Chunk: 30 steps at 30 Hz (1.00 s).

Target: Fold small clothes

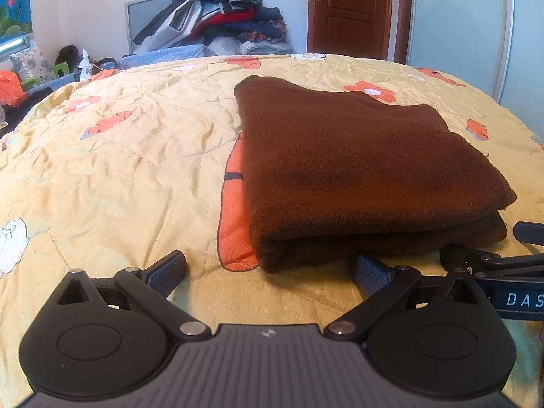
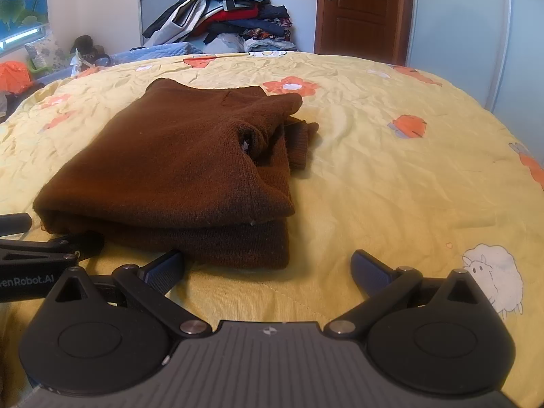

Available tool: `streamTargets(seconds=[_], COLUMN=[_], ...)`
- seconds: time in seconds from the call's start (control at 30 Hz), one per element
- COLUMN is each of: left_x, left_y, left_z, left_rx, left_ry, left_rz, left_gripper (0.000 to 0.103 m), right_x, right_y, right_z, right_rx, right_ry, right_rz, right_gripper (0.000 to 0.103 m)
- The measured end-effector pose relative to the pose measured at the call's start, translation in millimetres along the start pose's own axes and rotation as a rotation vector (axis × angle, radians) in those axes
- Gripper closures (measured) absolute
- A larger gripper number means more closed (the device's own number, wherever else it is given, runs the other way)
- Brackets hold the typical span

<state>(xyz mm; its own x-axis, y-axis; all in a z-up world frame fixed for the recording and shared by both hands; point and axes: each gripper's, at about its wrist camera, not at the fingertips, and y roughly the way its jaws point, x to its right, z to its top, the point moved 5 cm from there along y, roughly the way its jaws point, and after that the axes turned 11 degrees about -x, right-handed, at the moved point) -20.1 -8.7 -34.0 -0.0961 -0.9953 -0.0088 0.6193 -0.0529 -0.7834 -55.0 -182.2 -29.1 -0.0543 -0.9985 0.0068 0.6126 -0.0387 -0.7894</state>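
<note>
A brown knitted sweater (image 1: 357, 163) lies folded in a thick rectangle on the yellow flowered quilt (image 1: 119, 142). My left gripper (image 1: 268, 268) stands open just in front of the sweater's near left corner, nothing between its fingers. In the right wrist view the same sweater (image 2: 176, 170) shows a ribbed cuff sticking out at its right side. My right gripper (image 2: 267, 268) is open too, just short of the sweater's near right corner, its left fingertip (image 2: 166, 267) close to the fabric. Each gripper shows at the edge of the other's view.
A pile of dark, red and white clothes (image 1: 221, 10) is heaped against the wall beyond the bed. A brown door (image 1: 350, 6) and a pale wardrobe panel (image 1: 459, 17) stand at the back right. Clutter and a green stool (image 1: 61, 68) sit at the far left.
</note>
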Motion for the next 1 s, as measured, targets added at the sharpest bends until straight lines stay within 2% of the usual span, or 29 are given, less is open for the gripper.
streamTargets(seconds=[1.0], left_x=[-0.4], left_y=[-1.2], left_z=[-2.5], left_rx=[0.004], left_ry=[0.001], left_rz=[-0.006], left_gripper=[0.000], right_x=[-1.3], right_y=[-0.4], right_z=[-0.5], right_rx=[0.005], right_ry=[0.002], right_rz=[-0.005], right_gripper=[0.000])
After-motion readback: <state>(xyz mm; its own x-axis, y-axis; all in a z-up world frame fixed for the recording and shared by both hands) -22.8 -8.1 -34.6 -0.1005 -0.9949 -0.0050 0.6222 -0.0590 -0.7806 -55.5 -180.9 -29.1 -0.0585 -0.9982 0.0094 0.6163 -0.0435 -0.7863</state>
